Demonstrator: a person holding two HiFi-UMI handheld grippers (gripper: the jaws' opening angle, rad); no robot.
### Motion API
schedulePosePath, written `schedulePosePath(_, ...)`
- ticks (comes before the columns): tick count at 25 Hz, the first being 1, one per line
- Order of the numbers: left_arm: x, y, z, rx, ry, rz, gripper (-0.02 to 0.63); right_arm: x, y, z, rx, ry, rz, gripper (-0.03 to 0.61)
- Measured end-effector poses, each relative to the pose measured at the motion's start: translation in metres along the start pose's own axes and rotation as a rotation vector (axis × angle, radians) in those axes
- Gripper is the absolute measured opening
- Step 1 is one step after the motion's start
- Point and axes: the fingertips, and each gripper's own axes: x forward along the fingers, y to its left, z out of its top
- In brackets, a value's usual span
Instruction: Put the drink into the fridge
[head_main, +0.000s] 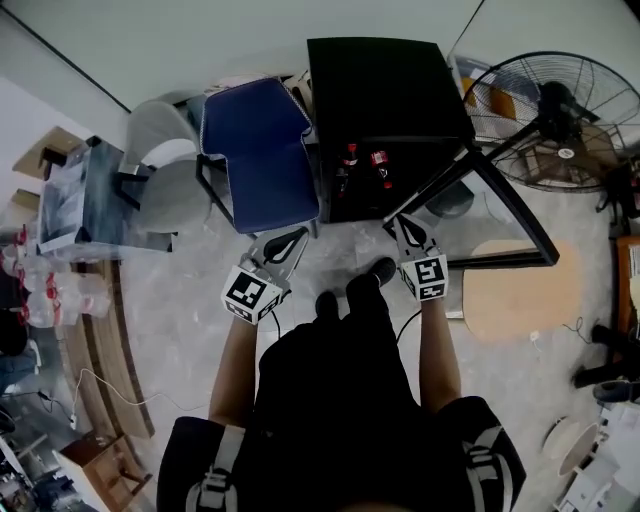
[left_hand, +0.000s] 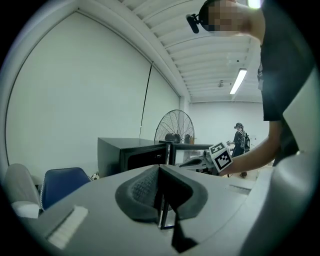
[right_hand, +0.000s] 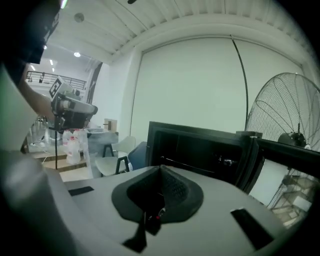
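The black fridge stands on the floor ahead of me, its glass door swung open to the right. Two drink bottles with red labels stand inside, near the front of the opening. My left gripper hangs just left of the fridge's front corner, shut with nothing between its jaws. My right gripper sits in front of the opening beside the door's lower edge, also shut and empty. In the right gripper view the dark fridge interior lies straight ahead.
A blue chair stands close against the fridge's left side, with white chairs beyond it. A large floor fan is at the right behind the door. A round wooden board lies on the floor at right. Water bottles are stacked at far left.
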Motion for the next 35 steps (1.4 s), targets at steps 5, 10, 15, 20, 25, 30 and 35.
schedulePosePath(5, 0.002, 0.000, 0.008, 0.027, -0.006, -0.006, 0.000, -0.020, -0.002, 0.013, 0.010, -0.024, -0.008, 0.002)
schedulePosePath(10, 0.004, -0.006, 0.013, 0.036, -0.002, -0.027, 0.000, -0.037, -0.002, 0.007, -0.006, 0.004, -0.011, 0.002)
schedulePosePath(15, 0.003, -0.003, 0.013, 0.040, 0.009, -0.029, 0.000, -0.045, -0.007, 0.003, 0.009, -0.001, -0.026, 0.002)
schedulePosePath(20, 0.002, 0.004, 0.018, 0.047, 0.002, -0.010, 0.000, -0.047, -0.008, -0.001, 0.009, 0.007, -0.027, 0.001)
schedulePosePath(25, 0.000, 0.012, 0.024, 0.052, -0.004, 0.004, 0.000, -0.051, -0.011, -0.002, 0.072, 0.001, -0.035, 0.000)
schedulePosePath(30, 0.003, 0.015, 0.024, 0.053, -0.001, 0.008, 0.000, -0.054, -0.020, 0.003, 0.099, -0.017, -0.050, 0.001)
schedulePosePath(35, 0.005, 0.016, 0.024, 0.050, -0.002, 0.010, 0.000, -0.053, -0.025, 0.003, 0.094, -0.007, -0.053, 0.002)
